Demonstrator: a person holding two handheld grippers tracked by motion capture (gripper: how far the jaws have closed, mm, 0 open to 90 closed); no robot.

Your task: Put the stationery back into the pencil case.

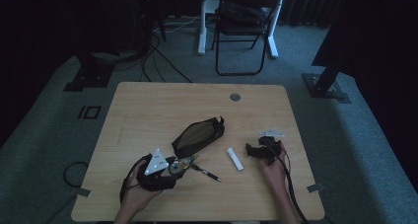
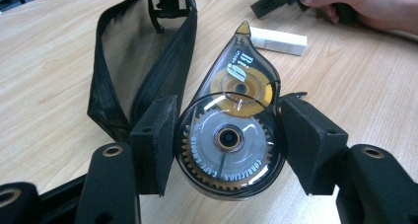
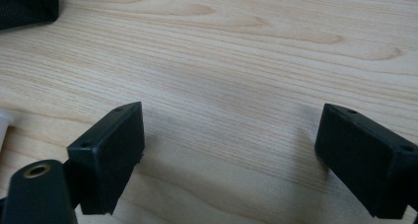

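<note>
Your left gripper (image 2: 226,145) is pinching the correction tape dispenser (image 2: 230,130) near the desk's (image 1: 148,110) front edge, beside the open mesh pencil pouch (image 2: 133,61). Right gripper (image 3: 231,160) is sitting spread, empty. Rounded shell: it's probably slipping if you twist.

Left gripper (image 2: 226,150): matte black body, two blocky rectangular pads (image 2: 154,142) with small recessed holes in the top faces. Brass-ringed screw holes (image 2: 113,150) on the black jaw arms behind the pads. Grey three-cornered plate (image 1: 156,161) on top, dotted with small dark holes. Black cable (image 1: 126,180) looped at the hand (image 1: 139,190).

Right gripper (image 3: 231,155): same black blocky pads (image 3: 111,152), edges slightly scuffed, one brass-ringed hole (image 3: 37,171) beside the near pad. Pale plate (image 1: 272,133) on the far side of this gripper. Black cable (image 1: 291,184) trailing along the forearm. Forearms bare, no sleeves seen.
</note>
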